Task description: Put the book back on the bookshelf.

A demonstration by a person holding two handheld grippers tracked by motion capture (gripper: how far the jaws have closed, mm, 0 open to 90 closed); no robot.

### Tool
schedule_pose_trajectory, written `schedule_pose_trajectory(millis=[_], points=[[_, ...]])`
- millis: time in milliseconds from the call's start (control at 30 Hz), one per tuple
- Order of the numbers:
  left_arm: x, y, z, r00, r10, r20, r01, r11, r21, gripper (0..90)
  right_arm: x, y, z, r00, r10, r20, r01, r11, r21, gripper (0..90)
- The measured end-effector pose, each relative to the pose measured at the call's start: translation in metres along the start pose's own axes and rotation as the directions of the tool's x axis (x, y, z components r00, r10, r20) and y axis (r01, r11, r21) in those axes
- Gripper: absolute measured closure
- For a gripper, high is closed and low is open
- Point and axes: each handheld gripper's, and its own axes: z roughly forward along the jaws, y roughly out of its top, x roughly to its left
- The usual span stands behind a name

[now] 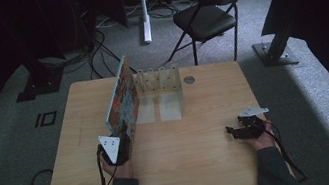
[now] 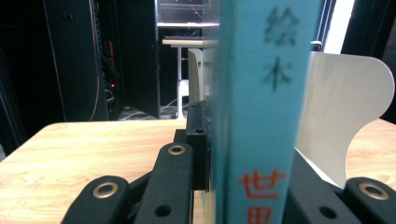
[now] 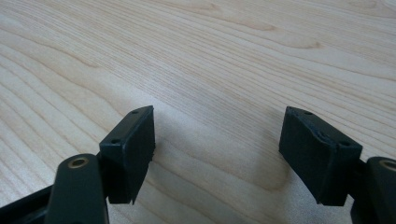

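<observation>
I count one book [image 1: 121,98], one white rack [image 1: 161,93] and two grippers on my table [image 1: 199,162]. My left gripper [image 1: 120,139] pinches the book by its near lower corner, holding it upright on edge; the teal spine [image 2: 259,116] fills the gap between the jaws, which press on both covers. The rack sits just ahead and to the right of that gripper, touching or nearly touching the book's far end, and I can see nothing in its slots. My right gripper [image 3: 217,154] rests well apart with its jaws spread over bare wood. The spine's lettering is blurred and cut off at the bottom.
</observation>
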Motion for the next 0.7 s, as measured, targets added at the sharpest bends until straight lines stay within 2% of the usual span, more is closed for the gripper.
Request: schedule_pose_trajectory(millis=[333,467,700], points=[[0.0023,-0.0025,-0.0009,0.9999,0.003,0.011,-0.002,1.0,-0.006,79.3,0.0,0.0,0.0,1.0,0.0,0.0,0.0,1.0,0.0,26.7],[0.0025,-0.0027,-0.0009,0.9998,0.022,0.005,-0.021,0.9997,-0.01,78.3,0.0,0.0,0.0,1.0,0.0,0.0,0.0,1.0,0.0,26.7],[0.0045,-0.003,-0.0015,0.9997,0.026,-0.001,-0.026,0.9996,-0.012,77.3,0.0,0.0,0.0,1.0,0.0,0.0,0.0,1.0,0.0,26.7]])
